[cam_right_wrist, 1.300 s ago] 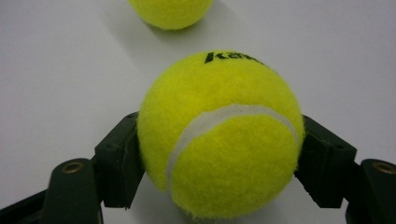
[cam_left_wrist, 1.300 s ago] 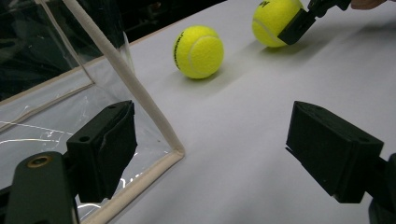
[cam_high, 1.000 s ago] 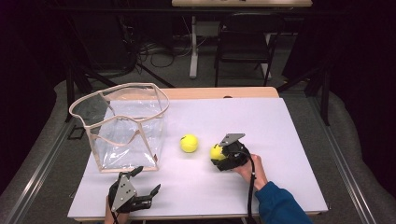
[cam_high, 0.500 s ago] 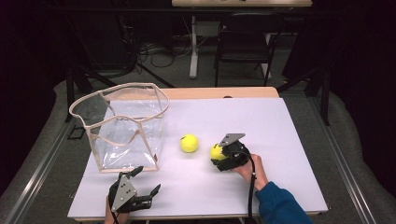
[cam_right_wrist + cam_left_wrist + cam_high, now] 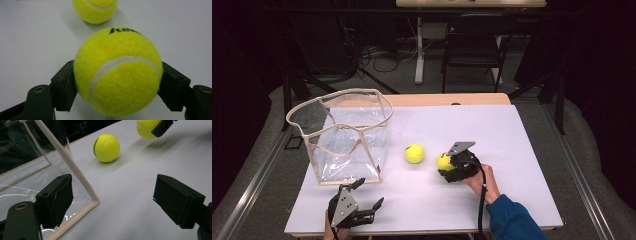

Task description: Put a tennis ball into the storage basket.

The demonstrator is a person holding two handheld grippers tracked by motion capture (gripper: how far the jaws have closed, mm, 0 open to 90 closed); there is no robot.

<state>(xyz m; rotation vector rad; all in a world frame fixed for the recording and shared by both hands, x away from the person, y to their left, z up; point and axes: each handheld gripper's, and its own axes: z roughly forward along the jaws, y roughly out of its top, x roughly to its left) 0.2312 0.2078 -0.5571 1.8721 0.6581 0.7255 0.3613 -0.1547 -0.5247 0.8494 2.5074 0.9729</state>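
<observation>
While clamped between the two black jaws of the right gripper (image 5: 117, 82), fuzzy yellow-green tennis ball with a white seam and black lettering (image 5: 117, 72) sits at or just above the white tabletop (image 5: 522, 150), right of centre in the high view (image 5: 443, 161); pressed on both flanks, seam facing the gripper's own camera, lettering on the far upper side; contact with the table not clear from these pictures. Judged as the grasp step, with the lift and carry not yet begun; next move likely calls for a firm hold, a rise clear of the surface, then a sweep leftward over the pale rim of the clear plastic bin with cream-coloured edging (image 5: 343, 135), high enough to clear that rim before release. Just beyond the held ball, a second yellow tennis ball (image 5: 414, 153), lying free on the table between the right gripper (image 5: 452, 167) and the bin, apart from both; worth avoiding a nudge during the carry. Farther out, left gripper (image 5: 354, 205) at the near table edge, jaws spread wide and holding nothing; seen along those jaws, the bin's near lower corner (image 5: 95, 201) just ahead, with the loose ball (image 5: 106, 147) beyond.
</observation>
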